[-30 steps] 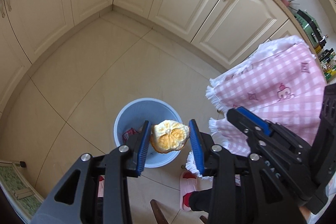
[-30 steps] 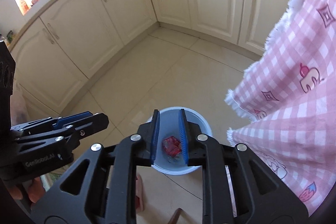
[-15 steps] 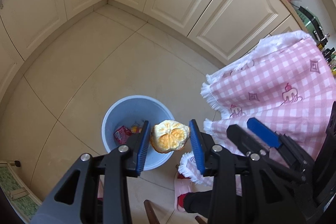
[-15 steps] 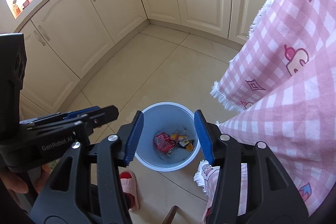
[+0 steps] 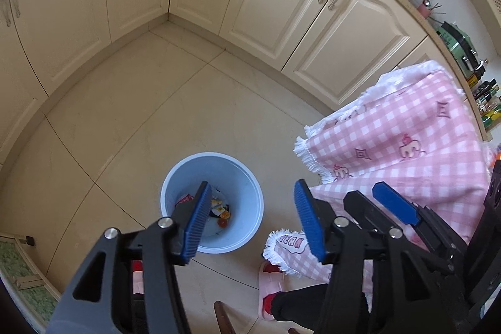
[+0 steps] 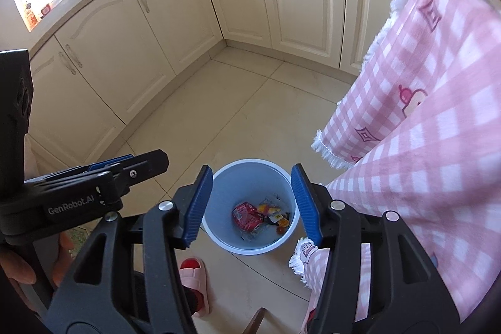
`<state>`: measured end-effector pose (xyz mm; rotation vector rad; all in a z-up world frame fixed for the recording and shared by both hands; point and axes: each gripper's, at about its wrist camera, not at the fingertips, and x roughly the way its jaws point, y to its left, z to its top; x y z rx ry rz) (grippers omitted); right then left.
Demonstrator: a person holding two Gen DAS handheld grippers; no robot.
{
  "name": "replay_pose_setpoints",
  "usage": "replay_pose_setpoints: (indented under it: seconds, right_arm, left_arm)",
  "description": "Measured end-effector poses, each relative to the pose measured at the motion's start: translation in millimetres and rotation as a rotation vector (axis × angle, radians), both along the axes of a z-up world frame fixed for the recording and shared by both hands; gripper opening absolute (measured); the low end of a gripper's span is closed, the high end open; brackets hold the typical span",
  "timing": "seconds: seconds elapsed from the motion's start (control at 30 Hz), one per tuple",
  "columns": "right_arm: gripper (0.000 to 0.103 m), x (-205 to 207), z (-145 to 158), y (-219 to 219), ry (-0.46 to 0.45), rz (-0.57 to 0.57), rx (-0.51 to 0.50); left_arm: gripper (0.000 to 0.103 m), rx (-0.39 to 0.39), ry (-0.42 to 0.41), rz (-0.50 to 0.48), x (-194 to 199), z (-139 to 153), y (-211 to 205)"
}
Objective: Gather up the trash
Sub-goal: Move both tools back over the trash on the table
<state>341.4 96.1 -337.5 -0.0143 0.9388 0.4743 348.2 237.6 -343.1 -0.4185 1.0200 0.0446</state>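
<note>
Hovering over blue trash bin (image 6: 219, 227) on floor | left hand-held gripper (image 5: 252, 219) jaws opening, nothing between | right hand-held gripper (image 6: 252, 204) opening, empty | red wrapper (image 6: 245, 215) and scraps inside bin, left of pink checked tablecloth (image 6: 422, 130)

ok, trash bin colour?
Light blue bin, white around the rim. Clearest in the right wrist view.

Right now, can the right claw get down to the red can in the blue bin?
Probably yes: the right claw, jaws opening and empty, hangs above the open blue bin; nothing covers the red can.
</note>
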Motion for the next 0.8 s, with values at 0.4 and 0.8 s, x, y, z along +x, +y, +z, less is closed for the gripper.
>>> replay_pose_setpoints:
  seconds: [0.4, 0.8]
  right_arm:
    - [0.055, -52.5, 84.3, -24.1, -0.151, 0.027, 0.073]
    - [0.061, -113.6, 156.0, -190.7, -0.38, -0.277, 0.03]
  left_arm:
    - [0.059, 0.045, -0.223, 0.004, -75.6, 100.2, -12.8]
    - [0.059, 0.045, -0.34, -0.294, -88.4, 165.6, -145.1]
